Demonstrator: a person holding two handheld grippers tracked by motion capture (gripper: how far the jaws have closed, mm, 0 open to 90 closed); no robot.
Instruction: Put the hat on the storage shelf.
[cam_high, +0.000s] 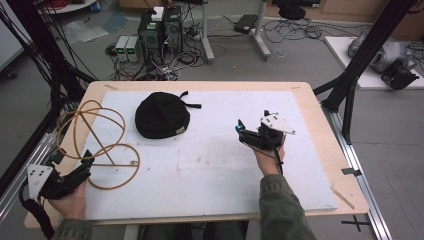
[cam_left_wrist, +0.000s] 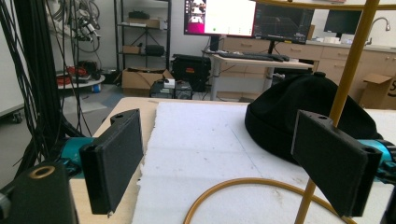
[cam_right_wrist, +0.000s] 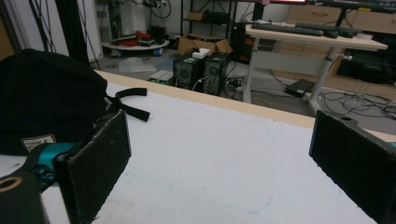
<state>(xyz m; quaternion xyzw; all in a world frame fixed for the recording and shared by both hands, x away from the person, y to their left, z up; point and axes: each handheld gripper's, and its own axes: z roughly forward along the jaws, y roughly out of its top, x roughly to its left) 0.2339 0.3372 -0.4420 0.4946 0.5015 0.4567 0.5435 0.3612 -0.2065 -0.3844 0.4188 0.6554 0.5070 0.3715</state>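
Beside the black hat (cam_high: 162, 116), the gold wire stand (cam_high: 97, 145) sits by the left tool (cam_high: 75, 175), wide open, holding nothing; the right tool (cam_high: 245, 132) too.

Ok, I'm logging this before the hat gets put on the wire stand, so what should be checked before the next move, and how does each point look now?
1. Left gripper open: ok, jaws stand wide apart.
2. Right gripper open: ok, nothing between its jaws.
3. Wire stand free: ok; its gold rod passes just in front of the left gripper's far jaw, contact cannot tell.
4. Black hat reachable: ok, it lies on the white board, left of the right gripper and apart from it.
5. Hat strap free of the stand: ok, it trails away on the other side.
6. Stand steady: cannot tell.
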